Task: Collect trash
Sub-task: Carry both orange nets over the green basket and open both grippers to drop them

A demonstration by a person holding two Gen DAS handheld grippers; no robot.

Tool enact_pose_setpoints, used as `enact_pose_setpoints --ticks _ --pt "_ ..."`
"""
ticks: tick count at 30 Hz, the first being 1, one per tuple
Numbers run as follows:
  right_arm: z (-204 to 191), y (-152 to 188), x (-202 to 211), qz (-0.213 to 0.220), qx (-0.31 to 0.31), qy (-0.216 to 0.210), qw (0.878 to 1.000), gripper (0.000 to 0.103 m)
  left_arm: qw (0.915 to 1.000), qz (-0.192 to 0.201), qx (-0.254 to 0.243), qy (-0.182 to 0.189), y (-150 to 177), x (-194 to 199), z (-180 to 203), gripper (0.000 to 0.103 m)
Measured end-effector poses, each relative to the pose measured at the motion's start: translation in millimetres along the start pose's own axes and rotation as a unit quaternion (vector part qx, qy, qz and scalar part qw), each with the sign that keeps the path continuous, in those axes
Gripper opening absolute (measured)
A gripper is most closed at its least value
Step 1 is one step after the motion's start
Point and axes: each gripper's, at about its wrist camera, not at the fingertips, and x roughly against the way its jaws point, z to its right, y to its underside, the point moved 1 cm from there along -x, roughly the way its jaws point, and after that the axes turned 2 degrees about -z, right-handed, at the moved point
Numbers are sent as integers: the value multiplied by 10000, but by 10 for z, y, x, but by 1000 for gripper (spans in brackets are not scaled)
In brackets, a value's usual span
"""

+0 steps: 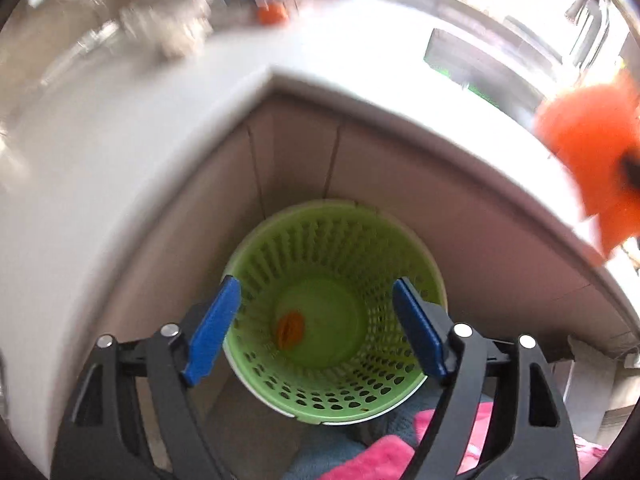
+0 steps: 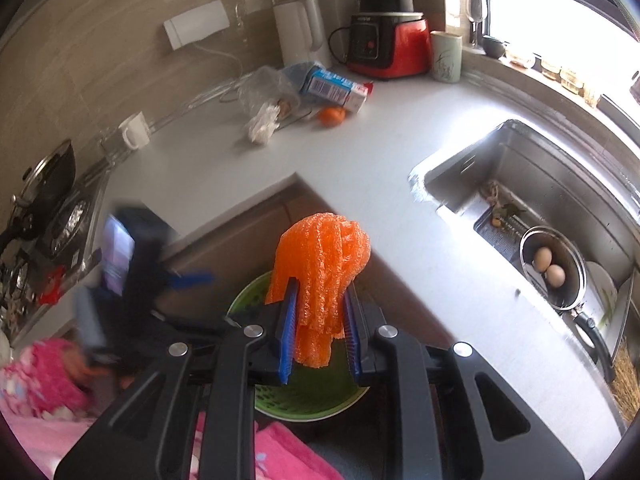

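Observation:
A green perforated basket [image 1: 336, 240] stands on the floor in the inner corner of the white counter [image 1: 120, 160]. A small orange piece [image 1: 291, 329] lies on its bottom. My left gripper [image 1: 316, 282] hangs open right above the basket's mouth with nothing between its blue pads. My right gripper [image 2: 320, 288] is shut on a crumpled orange foam net [image 2: 320, 248], held over the near part of the basket [image 2: 248, 296]. The net [image 1: 592, 152] shows blurred at the right edge of the left wrist view. The left gripper [image 2: 140, 264] appears blurred in the right wrist view, to the left of the basket.
On the counter's far part lie a crumpled plastic bag [image 2: 264, 100], a milk carton [image 2: 340, 90] and an orange fruit [image 2: 332, 115], with a red blender [image 2: 384, 44] behind. A sink [image 2: 540, 184] with a pan of two eggs [image 2: 550, 266] is at right, a stove [image 2: 68, 216] at left.

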Motion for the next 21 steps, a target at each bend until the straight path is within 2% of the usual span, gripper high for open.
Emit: enact_pose_setpoints --ticks 5,9,10,11,13,16,19,21 --pt "-72 170 -208 -224 31 -100 9997 22 9952 775 468 -379 -12 696 -301 91" --pt "-180 315 -559 -573 188 -254 9979 25 9910 1026 786 -353 -111 957 -475 95" --pt "-223 343 -642 -671 233 -293 9970 32 9899 1090 830 -366 -126 1000 -503 95" --pt "-261 375 -749 -829 280 -309 9957 46 9893 1127 838 -392 -144 1018 -523 95" --pt "-313 404 -885 -1029 355 -208 9938 67 9888 1139 839 -468 -162 1020 -524 95" --pt "-342 339 -912 -1073 506 -161 9928 74 9875 1180 877 -560 -234 933 -572 95" --pt "-288 162 -835 -894 488 -146 9947 85 9862 1210 923 -645 -433 803 -621 95" --pt "-214 18 -782 -774 444 -177 9959 86 9853 1241 942 -704 -579 724 -661 95"
